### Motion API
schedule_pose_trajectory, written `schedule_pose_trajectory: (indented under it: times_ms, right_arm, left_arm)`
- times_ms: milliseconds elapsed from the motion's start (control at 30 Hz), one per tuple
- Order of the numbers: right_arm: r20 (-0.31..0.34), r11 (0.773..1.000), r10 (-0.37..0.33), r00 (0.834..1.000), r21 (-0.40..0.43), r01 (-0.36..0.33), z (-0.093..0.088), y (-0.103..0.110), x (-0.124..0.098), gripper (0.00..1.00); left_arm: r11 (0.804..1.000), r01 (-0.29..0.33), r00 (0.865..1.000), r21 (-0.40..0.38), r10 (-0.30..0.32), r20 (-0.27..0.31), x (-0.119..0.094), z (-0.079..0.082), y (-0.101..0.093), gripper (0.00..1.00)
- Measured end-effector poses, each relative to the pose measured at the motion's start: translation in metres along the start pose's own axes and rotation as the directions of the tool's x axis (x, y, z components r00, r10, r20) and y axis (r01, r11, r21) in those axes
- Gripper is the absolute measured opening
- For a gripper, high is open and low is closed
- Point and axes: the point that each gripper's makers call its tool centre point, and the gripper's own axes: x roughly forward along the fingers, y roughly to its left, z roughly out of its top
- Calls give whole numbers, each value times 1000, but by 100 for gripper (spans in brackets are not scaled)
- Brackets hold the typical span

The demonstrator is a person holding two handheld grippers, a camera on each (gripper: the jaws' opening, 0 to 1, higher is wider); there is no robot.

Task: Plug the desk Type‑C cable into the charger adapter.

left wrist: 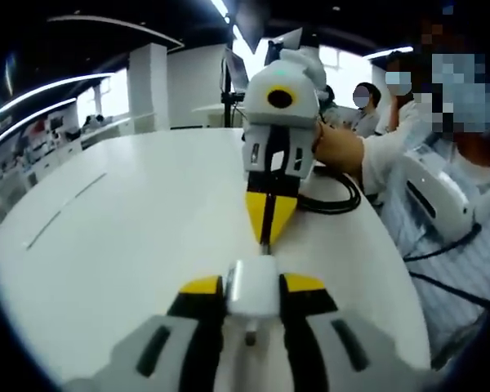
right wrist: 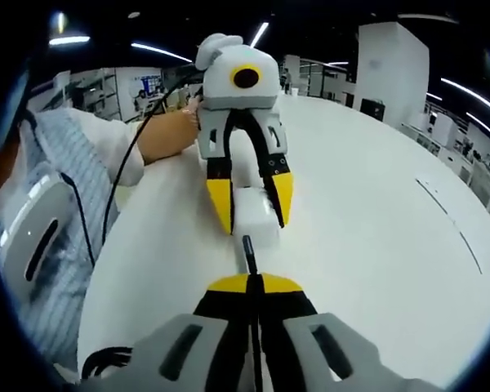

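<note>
The white round table (left wrist: 131, 245) spreads across both views, bare and glossy, with two thin pale marks at its left side in the left gripper view. At the bottom centre of that view the left gripper (left wrist: 252, 287) pinches the charger adapter (left wrist: 252, 292), a small white block with rounded corners, between its yellow-tipped jaws; in the right gripper view the same adapter (right wrist: 253, 214) sits mid-frame, held off the table. Facing it, the right gripper (right wrist: 248, 284) is pressed together on the Type-C cable (right wrist: 249, 255), thin and black, its plug end poking just past the jaw tips toward the adapter, close but apart. In the left gripper view the cable (left wrist: 343, 196) loops black on the table at centre right
</note>
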Motion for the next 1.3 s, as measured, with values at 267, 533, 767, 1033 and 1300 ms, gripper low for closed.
schedule_pose_trajectory:
  times_ms: [267, 533, 767, 1033, 1300]
  right_arm:
    - [107, 1000, -1, 994, -27, 4, 15, -4, -15, 21]
    - [206, 987, -153, 967, -17, 160, 35, -17, -73, 25]
    - [170, 969, -235, 957, -29, 244, 26, -18, -102, 25]
    - [126, 971, -239, 963, 19, 239, -3, -5, -110, 25]
    - [5, 979, -184, 983, 86, 183, -54, 9, -104, 26]
  left_arm:
    - [1000, 21, 999, 10, -22, 28, -1, 2, -4, 25]
    - [999, 28, 999, 31, -29, 36, -5, -1, -10, 25]
    - [999, 28, 999, 39, -30, 43, -12, -5, -11, 25]
    - [997, 40, 996, 68, -45, 72, -16, -6, -13, 26]
    - [995, 59, 994, 85, -66, 91, -23, -6, -11, 25]
